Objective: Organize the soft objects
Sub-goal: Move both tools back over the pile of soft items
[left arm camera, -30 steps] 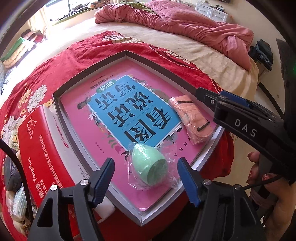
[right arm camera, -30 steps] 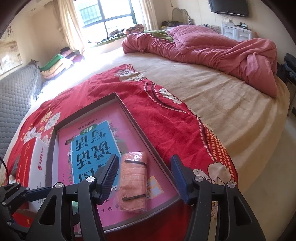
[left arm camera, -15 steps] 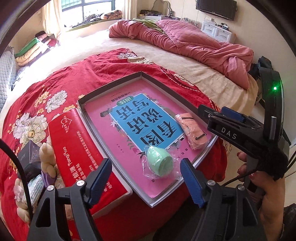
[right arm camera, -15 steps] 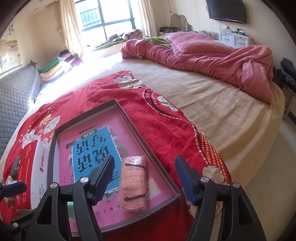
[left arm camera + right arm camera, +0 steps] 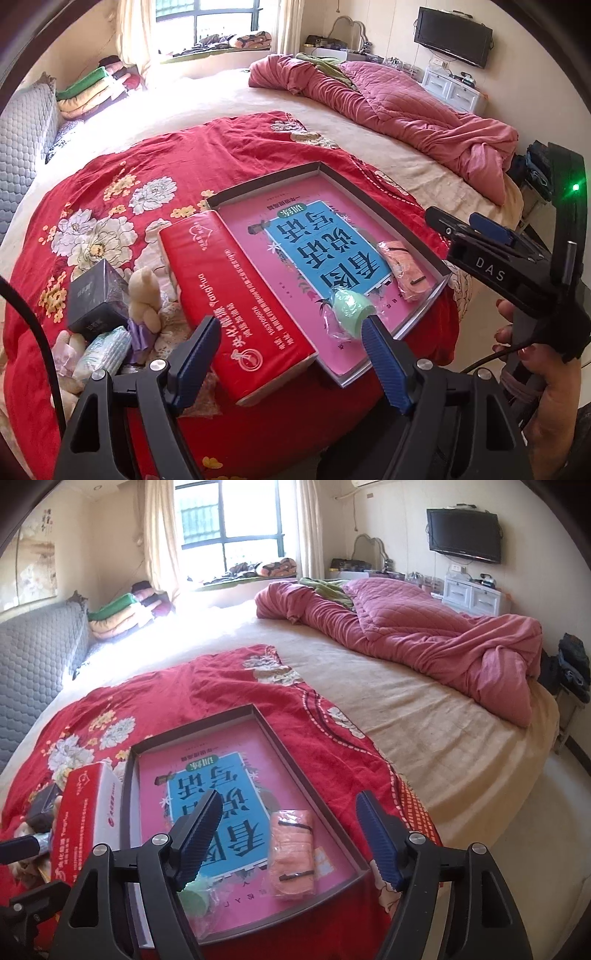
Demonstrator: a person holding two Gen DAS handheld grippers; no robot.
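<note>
A shallow dark-rimmed box [image 5: 373, 186] with a pink and blue printed bottom lies on the red floral blanket [image 5: 155, 155]. In it lie a mint-green sponge in clear wrap [image 5: 349, 310] and a pink packet [image 5: 406, 271], which also shows in the right wrist view [image 5: 293, 853]. A small beige plush toy [image 5: 144, 295], a wrapped pale-blue pack [image 5: 105, 349] and a dark box [image 5: 98, 299] lie left of a red carton [image 5: 236, 295]. My left gripper [image 5: 291, 363] is open and empty, above the carton's near end. My right gripper [image 5: 286, 843] is open and empty, above the pink packet.
A crumpled pink quilt [image 5: 413, 635] lies at the far right of the beige bed. Folded bedding [image 5: 122, 614] is stacked by the window. A grey padded headboard [image 5: 33, 657] runs along the left. The bed edge drops to the floor at the right.
Both grippers have pulled back and risen from the box, so the objects look smaller. The left view now takes in the plush toy and packs at the left. Both stay open.
</note>
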